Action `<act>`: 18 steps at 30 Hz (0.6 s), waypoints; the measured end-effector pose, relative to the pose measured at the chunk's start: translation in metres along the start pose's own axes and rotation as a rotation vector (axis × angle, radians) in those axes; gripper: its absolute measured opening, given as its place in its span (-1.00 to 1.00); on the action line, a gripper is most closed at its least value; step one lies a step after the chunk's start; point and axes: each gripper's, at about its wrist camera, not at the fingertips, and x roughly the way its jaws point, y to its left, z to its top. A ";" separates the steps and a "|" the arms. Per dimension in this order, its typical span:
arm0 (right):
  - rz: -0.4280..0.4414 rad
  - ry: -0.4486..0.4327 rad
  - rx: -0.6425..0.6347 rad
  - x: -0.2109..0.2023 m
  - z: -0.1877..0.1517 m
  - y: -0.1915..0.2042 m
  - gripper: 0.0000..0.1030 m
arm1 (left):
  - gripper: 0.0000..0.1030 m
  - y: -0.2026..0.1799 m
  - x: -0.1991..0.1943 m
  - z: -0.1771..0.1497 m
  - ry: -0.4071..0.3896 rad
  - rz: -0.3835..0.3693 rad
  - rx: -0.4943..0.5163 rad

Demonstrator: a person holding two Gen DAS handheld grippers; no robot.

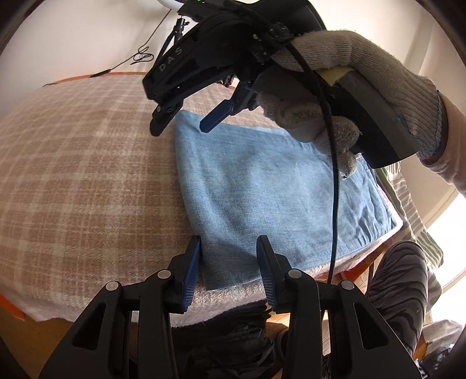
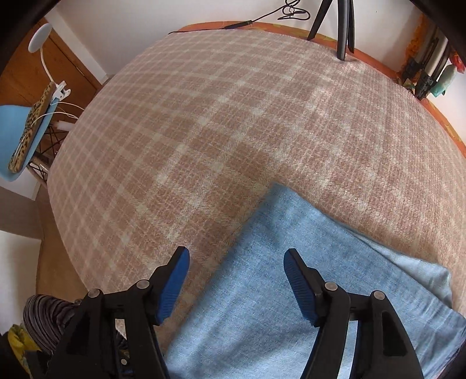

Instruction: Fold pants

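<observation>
The light blue denim pants lie folded into a flat rectangle on the beige checked blanket. My left gripper is open and empty, just above the near edge of the pants. My right gripper is held in a gloved hand above the far corner of the pants, its jaws apart. In the right wrist view the right gripper is open and empty over the left corner of the pants, with the blanket beyond.
A tripod and a black cable stand at the blanket's far edge. A blue chair with a lamp stands at the left. A dark cloth pile and the person's striped leg are below the near edge.
</observation>
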 end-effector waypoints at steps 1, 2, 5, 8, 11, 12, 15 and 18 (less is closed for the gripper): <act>-0.004 0.025 0.003 0.005 0.002 0.003 0.35 | -0.29 -0.002 0.000 0.002 -0.004 -0.001 0.006; -0.007 0.053 0.004 0.011 0.002 0.007 0.35 | -0.29 -0.003 -0.001 0.002 -0.008 -0.003 0.008; -0.036 0.110 0.001 0.024 0.004 0.017 0.39 | -0.29 -0.005 -0.003 0.003 -0.020 -0.012 0.004; -0.084 0.123 -0.021 0.033 0.005 0.024 0.37 | -0.29 -0.006 -0.006 0.004 -0.030 -0.015 0.003; -0.125 0.115 -0.045 0.034 0.004 0.028 0.13 | -0.29 -0.004 -0.006 0.004 -0.030 -0.008 0.001; -0.137 0.111 -0.044 0.033 0.004 0.027 -0.08 | -0.29 -0.004 -0.006 0.004 -0.028 -0.004 -0.003; -0.127 0.108 -0.017 0.028 0.004 0.014 -0.51 | -0.28 0.001 -0.006 0.005 -0.022 0.012 -0.036; -0.027 0.091 0.068 0.020 0.002 -0.007 -0.76 | -0.23 0.009 -0.004 0.007 -0.013 0.019 -0.091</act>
